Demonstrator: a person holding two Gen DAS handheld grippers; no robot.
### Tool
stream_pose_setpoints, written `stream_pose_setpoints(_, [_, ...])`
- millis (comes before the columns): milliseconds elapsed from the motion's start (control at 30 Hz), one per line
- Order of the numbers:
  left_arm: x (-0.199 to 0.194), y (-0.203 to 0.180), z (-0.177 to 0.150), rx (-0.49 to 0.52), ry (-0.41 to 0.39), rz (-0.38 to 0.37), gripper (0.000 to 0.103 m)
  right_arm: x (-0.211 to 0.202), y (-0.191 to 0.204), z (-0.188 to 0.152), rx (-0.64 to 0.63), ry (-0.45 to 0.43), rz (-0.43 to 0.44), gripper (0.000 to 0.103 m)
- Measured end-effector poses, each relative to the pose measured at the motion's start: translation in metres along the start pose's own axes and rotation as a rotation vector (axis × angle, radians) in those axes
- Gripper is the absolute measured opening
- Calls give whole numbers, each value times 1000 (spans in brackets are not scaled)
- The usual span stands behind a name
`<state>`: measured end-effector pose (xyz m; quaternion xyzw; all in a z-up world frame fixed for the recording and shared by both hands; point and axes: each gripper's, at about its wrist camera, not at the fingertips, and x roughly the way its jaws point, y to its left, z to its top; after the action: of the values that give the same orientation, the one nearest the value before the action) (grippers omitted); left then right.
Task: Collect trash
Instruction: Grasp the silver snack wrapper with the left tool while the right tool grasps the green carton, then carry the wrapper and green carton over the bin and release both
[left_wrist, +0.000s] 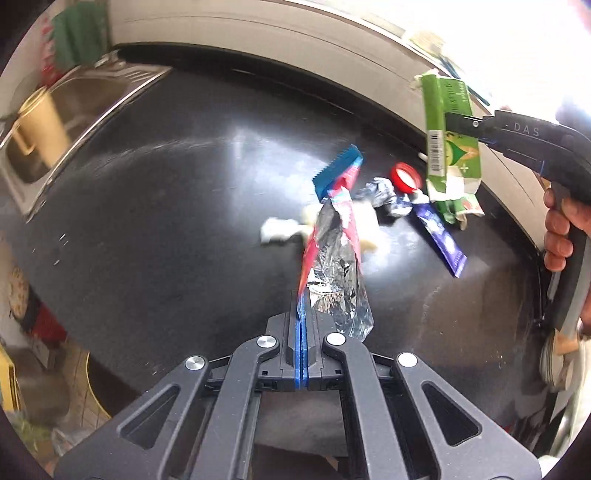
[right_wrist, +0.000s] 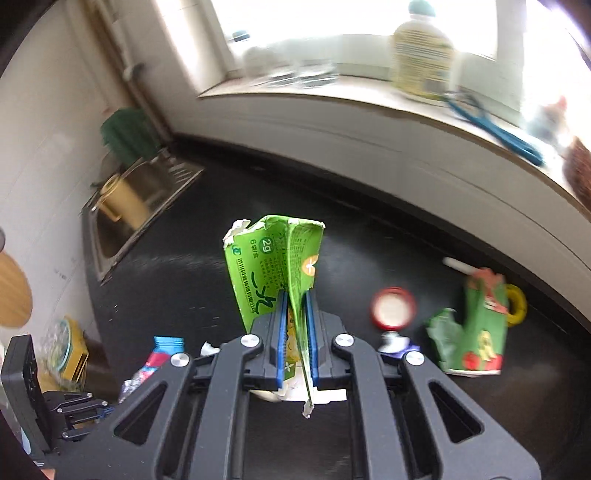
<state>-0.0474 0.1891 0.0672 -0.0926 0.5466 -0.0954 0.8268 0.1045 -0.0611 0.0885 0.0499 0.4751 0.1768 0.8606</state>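
- Both tongs are loaded: our left gripper (left_wrist: 302, 314) pinches the foil wrapper (left_wrist: 338, 266) tight, our right gripper (right_wrist: 295, 325) pinches the green carton (right_wrist: 275, 266), both held up off the bench (left_wrist: 147, 221).
- We keep both squeezes firm — thin foil slips easily.
- We carry them level and clear of the red lid (right_wrist: 393, 308) and green pack (right_wrist: 476, 332), which lie near the bench's back edge.

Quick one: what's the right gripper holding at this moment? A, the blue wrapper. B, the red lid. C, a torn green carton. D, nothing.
C: the right gripper has its blue pads shut on the torn green carton, lifted off the counter; the red lid lies on the counter.
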Motion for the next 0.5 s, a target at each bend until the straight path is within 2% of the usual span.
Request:
stream_pose_setpoints(133, [-5,23,-16,-58,-15,21,0,17,41,0,-69,41,56,10])
stream_pose_setpoints(333, [-23,85,-49,-226,-48,80,0,50,122,-5,-199,113,150,10])
stream_pose_setpoints(500, [-46,152,-103,-415,-67,169,0,71,234,-36,-412,203,302,10])
